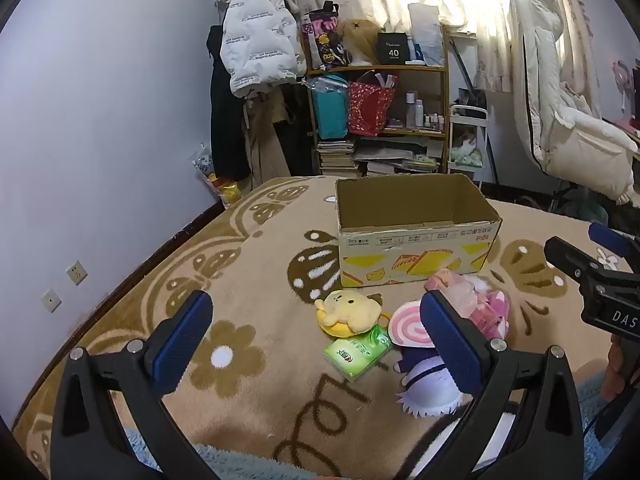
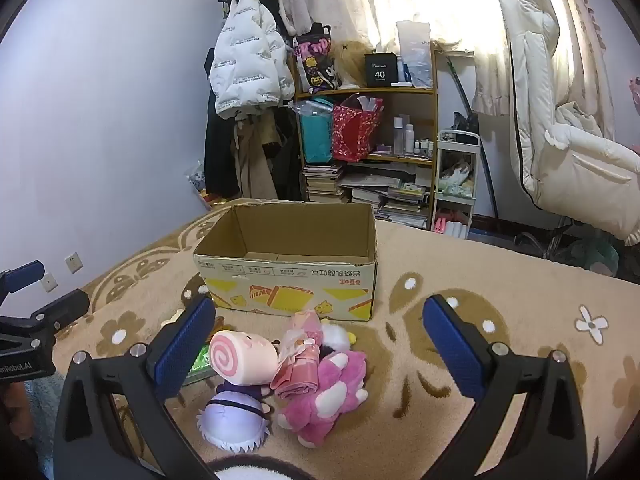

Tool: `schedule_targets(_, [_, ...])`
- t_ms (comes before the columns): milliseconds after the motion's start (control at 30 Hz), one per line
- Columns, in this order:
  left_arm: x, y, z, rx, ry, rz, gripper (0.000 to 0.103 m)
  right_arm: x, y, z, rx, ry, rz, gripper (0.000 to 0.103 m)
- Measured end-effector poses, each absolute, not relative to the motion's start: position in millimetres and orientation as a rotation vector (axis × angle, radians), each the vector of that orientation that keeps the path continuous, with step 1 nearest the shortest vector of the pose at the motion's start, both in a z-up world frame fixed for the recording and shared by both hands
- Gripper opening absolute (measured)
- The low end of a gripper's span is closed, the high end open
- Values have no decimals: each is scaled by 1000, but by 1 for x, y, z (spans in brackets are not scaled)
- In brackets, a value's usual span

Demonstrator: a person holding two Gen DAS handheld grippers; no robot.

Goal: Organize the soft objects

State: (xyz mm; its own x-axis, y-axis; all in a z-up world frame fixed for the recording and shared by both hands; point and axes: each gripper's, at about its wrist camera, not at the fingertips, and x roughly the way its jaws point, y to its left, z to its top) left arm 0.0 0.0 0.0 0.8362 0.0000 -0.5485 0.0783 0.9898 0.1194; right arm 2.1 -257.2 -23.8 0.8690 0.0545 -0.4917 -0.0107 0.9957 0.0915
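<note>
An open, empty cardboard box (image 1: 416, 236) stands on the blanket; it also shows in the right wrist view (image 2: 292, 276). In front of it lie a yellow plush (image 1: 350, 312), a green tissue pack (image 1: 356, 354), a pink swirl-roll plush (image 2: 244, 356), a pink plush (image 2: 332, 392), a wrapped pink doll (image 2: 300, 364) and a purple-white plush (image 2: 236, 420). My left gripper (image 1: 316, 340) is open above the yellow plush and tissue pack. My right gripper (image 2: 320, 344) is open above the pink toys. Both are empty.
A tan flower-patterned blanket (image 1: 248, 280) covers the bed. Beyond it stand a cluttered shelf (image 1: 380, 96), hanging coats (image 1: 256, 52), a white cart (image 2: 456, 184) and a chair draped with a white quilt (image 2: 560, 128). The wall (image 1: 100, 120) is on the left.
</note>
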Motion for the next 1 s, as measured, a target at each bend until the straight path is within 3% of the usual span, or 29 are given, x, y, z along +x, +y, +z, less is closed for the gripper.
schedule_targets(1000, [3,3,-1,121,596,-22,103,3,-257,-25,87,517,33,103])
